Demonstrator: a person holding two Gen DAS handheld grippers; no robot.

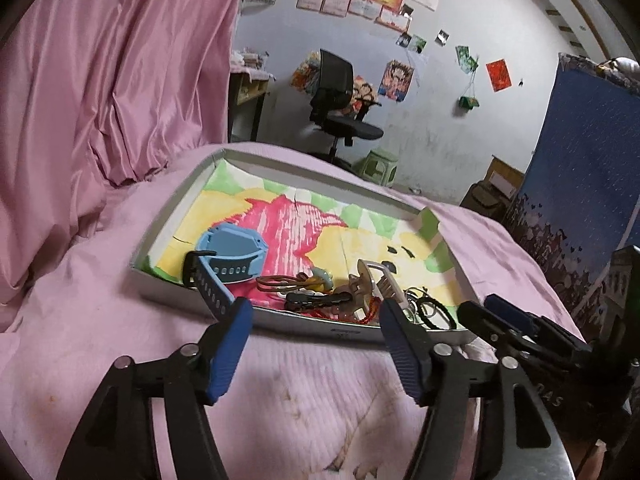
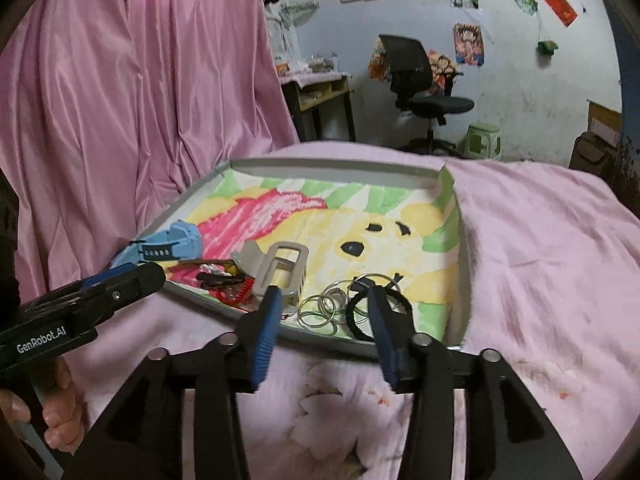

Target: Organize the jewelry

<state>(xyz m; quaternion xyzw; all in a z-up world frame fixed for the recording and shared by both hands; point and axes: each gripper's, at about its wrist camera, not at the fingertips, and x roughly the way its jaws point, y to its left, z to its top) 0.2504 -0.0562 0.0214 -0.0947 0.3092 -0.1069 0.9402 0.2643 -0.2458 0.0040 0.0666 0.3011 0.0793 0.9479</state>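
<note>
A shallow grey tray (image 1: 304, 326) (image 2: 320, 170), lined with a painted bear picture, lies on the pink bedspread. Jewelry is piled along its near side: a blue watch (image 1: 232, 252) (image 2: 180, 244), a grey clip (image 1: 368, 280) (image 2: 280, 272), metal rings (image 2: 320, 308), a black cord bracelet (image 1: 440, 312) (image 2: 352, 312) and a red beaded string (image 2: 240, 296). My left gripper (image 1: 316, 306) hovers open just short of the tray's near rim, holding nothing. My right gripper (image 2: 324, 294) is open in front of the rings, pads touching nothing. Each gripper shows in the other's view: the right one (image 1: 492, 308), the left one (image 2: 136, 276).
A pink curtain (image 1: 120, 80) hangs at the left. Behind the bed stand a black office chair (image 1: 340, 100), a green stool (image 1: 378, 164) and a desk (image 2: 320, 92). A blue patterned panel (image 1: 580, 160) rises at the right. A person's hand (image 2: 60, 420) grips the left handle.
</note>
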